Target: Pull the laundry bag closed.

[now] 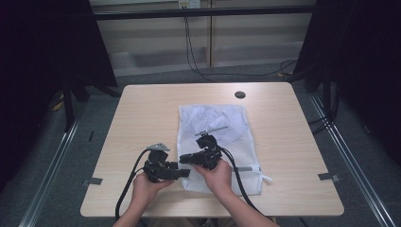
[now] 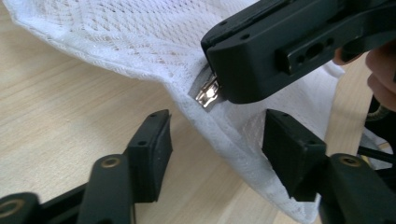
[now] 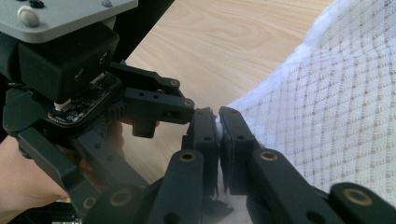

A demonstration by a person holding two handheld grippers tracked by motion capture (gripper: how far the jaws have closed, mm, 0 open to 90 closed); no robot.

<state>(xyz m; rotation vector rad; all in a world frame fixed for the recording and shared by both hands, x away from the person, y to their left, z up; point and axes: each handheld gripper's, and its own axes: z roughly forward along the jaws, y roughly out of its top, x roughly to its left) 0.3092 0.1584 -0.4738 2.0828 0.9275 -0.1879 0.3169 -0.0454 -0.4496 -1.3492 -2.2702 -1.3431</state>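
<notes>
A white mesh bag (image 1: 213, 125) lies flat in the middle of the table (image 1: 283, 142). My right gripper (image 1: 182, 159) is at the bag's near left corner, shut on the metal zipper pull (image 2: 208, 93) at its edge. In the right gripper view its jaws (image 3: 218, 128) press together on a bit of white, with the mesh (image 3: 336, 116) spreading to the right. My left gripper (image 1: 185, 172) faces it from the left, just in front. Its jaws (image 2: 217, 140) stand apart, with the lifted bag edge (image 2: 224, 135) between them and not pinched.
A dark round hole (image 1: 240, 94) sits near the table's far edge. Bare wood lies left and right of the bag. Black curtains hang at both sides, and cables (image 1: 198, 66) run over the floor behind the table.
</notes>
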